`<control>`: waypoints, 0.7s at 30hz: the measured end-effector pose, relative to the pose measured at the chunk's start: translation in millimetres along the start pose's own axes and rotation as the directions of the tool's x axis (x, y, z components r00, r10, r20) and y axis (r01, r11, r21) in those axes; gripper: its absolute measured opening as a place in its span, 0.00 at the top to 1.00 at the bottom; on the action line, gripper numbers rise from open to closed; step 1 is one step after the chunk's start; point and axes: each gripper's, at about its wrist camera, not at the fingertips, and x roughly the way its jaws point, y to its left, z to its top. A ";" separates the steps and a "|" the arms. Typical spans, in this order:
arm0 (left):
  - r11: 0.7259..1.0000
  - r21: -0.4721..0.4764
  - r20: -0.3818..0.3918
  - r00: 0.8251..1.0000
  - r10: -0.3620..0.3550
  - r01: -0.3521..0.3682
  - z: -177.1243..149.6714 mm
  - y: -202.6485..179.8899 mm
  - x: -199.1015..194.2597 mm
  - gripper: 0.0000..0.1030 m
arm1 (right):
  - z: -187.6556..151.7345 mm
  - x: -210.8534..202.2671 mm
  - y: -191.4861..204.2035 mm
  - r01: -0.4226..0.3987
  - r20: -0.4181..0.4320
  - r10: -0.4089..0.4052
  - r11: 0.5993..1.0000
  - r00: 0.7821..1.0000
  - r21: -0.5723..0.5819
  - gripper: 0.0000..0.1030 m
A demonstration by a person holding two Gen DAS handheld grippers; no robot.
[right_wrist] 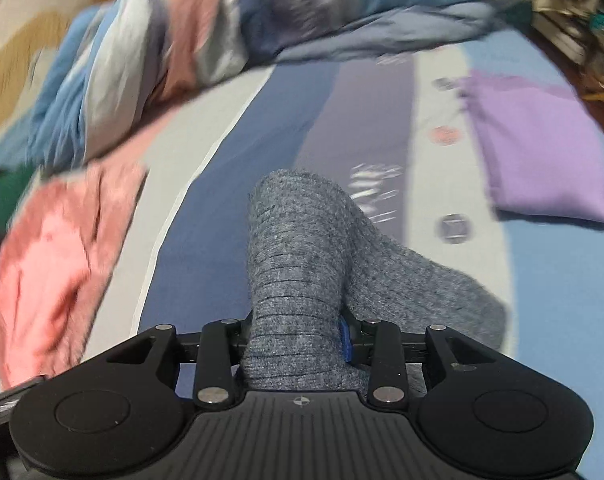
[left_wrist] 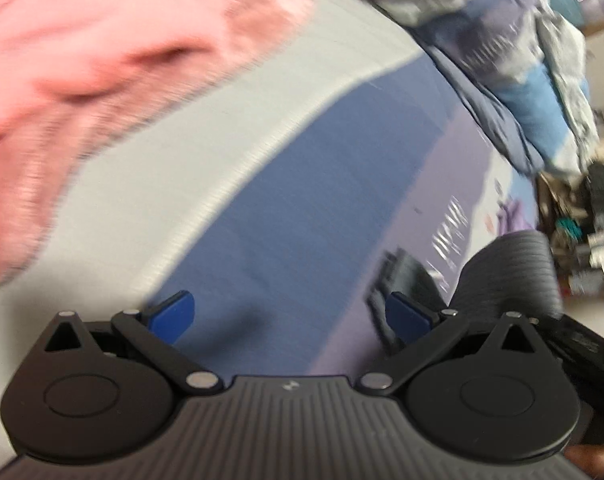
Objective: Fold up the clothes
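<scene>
Hanging from the right gripper, a grey knitted garment is pinched between the two pads, its ribbed fabric bunched thick in the jaws and rising forward over the striped bedsheet; one blue pad shows at the cloth's right edge, pressed against it, while the other is covered by the knit. A second fold of the same grey cloth spreads to the right of the gripper and lies low on the sheet. Taking the grey garment as the landmark, a pink garment lies on the sheet well to its left, crumpled and blurred, and a folded purple cloth lies flat on the sheet well to its right and farther off. Beyond the grey garment, at the far side of the bed, a rumpled duvet in blue, grey, pink and navy patches is heaped up. In the left wrist view, the left gripper stands with its blue pads wide apart and nothing between them, over the navy and grey bands of the sheet. The pink garment fills the upper left of that view, and a dark ribbed cloth, probably the grey garment, shows just right of the left gripper. No container is visible in either view; both views are smeared.
</scene>
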 end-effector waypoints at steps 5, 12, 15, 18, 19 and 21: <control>0.998 -0.063 0.019 0.999 0.033 -0.032 5.2 32.1 -12.2 0.00 | -7.4 49.6 27.1 -0.119 -0.113 0.118 0.993 0.987 -0.003 0.42; 0.999 0.023 -0.029 0.999 -0.045 0.045 3.3 13.1 -2.4 0.00 | -7.6 -24.4 -58.1 -0.336 0.127 0.315 0.915 0.941 0.221 0.28; 0.984 0.124 -0.089 0.989 -0.119 0.130 -1.3 -19.9 14.8 0.00 | -19.8 -39.7 -101.4 -0.230 0.116 0.208 0.944 0.971 0.238 0.24; 0.958 0.202 -0.136 0.974 -0.181 0.206 -5.7 -54.4 32.2 0.00 | -35.6 -29.9 -138.7 -0.183 0.046 0.178 0.930 0.983 0.318 0.28; 0.951 0.224 -0.141 0.973 -0.184 0.212 -6.4 -65.5 37.3 0.00 | -40.7 -26.0 -148.4 -0.207 0.043 0.206 0.913 0.978 0.352 0.28; 0.949 0.270 -0.118 0.984 -0.136 0.164 -4.4 -77.1 49.5 0.00 | -50.6 -12.5 -162.7 -0.264 0.051 0.268 0.866 0.962 0.425 0.28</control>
